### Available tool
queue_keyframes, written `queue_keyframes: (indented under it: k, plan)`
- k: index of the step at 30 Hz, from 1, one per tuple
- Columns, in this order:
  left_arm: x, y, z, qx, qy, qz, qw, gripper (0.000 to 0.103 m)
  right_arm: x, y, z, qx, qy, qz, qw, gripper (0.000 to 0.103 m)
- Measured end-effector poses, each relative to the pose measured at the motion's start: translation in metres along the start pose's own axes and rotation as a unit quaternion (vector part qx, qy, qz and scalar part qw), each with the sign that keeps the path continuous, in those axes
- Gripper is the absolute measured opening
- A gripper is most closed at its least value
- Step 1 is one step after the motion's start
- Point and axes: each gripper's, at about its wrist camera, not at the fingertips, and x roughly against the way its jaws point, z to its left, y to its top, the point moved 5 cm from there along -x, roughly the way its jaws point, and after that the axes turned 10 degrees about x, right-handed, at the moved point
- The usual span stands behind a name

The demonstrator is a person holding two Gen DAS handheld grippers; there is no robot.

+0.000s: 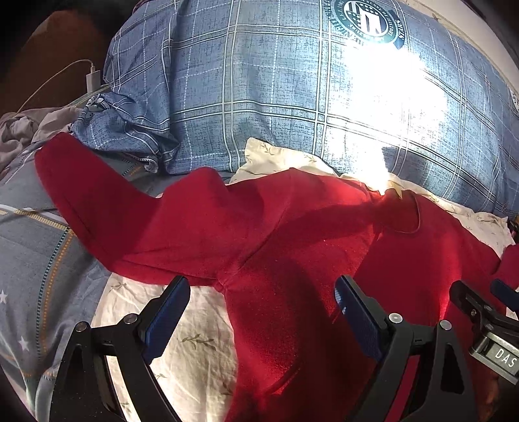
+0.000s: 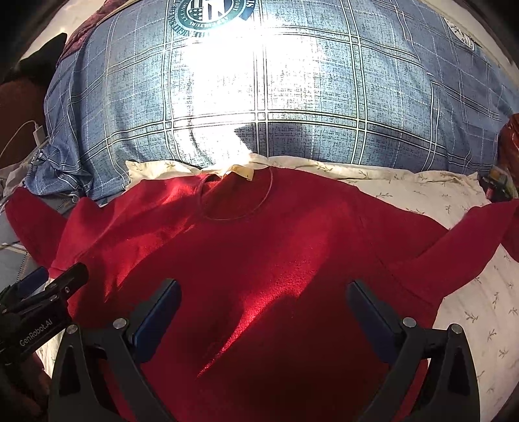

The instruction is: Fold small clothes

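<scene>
Floral sheet [image 2: 470, 292], one red sweater [image 2: 259, 259] spread flat, one plaid pillow [image 2: 292, 113], two grippers, left gripper [image 1: 262, 311] and right gripper [image 2: 264, 311], jaws wide, empty.

Blue plaid pillow [image 2: 292, 97], floral cream sheet [image 2: 470, 308], white charger [image 1: 92, 79].

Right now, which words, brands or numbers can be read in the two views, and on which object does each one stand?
"DAS" on the white label of the right tongs.
"GenRobot.AI" on the body of the left tongs.
"SERIES" on the banner of the round emblem printed on the blue plaid pillow; its ring lettering is too small to read.
Neck tag of the red sweater: no readable text.
</scene>
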Motion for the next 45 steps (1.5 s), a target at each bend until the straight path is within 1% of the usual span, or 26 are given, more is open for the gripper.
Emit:
queue_keyframes:
  k: [6, 8, 15, 25, 39, 45]
  plan:
    - [0.000, 0.002, -0.002, -0.003, -0.008, -0.001, 1.0000, 0.091, -0.003, -0.002, -0.005, -0.003, -0.014, 0.010, 1.000, 0.102]
    - [0.000, 0.001, -0.004, -0.003, -0.012, -0.001, 0.9999, 0.092, -0.002, -0.002, -0.006, -0.007, -0.016, 0.007, 1.000, 0.102]
    - [-0.002, 0.001, -0.003, -0.009, -0.011, 0.001, 0.9999, 0.092, -0.003, -0.004, -0.009, -0.014, -0.020, 0.011, 1.000, 0.102]
    - [-0.005, 0.001, -0.002, -0.006, -0.009, 0.002, 0.9999, 0.092, -0.007, -0.004, -0.004, -0.011, -0.017, 0.021, 1.000, 0.102]
    - [-0.009, 0.003, -0.003, -0.005, -0.006, 0.003, 1.0000, 0.092, -0.012, -0.006, -0.005, -0.038, -0.010, 0.025, 0.999, 0.102]
    - [-0.008, 0.003, -0.002, -0.007, -0.006, 0.001, 1.0000, 0.092, -0.013, -0.006, -0.007, -0.040, -0.004, 0.026, 0.999, 0.102]
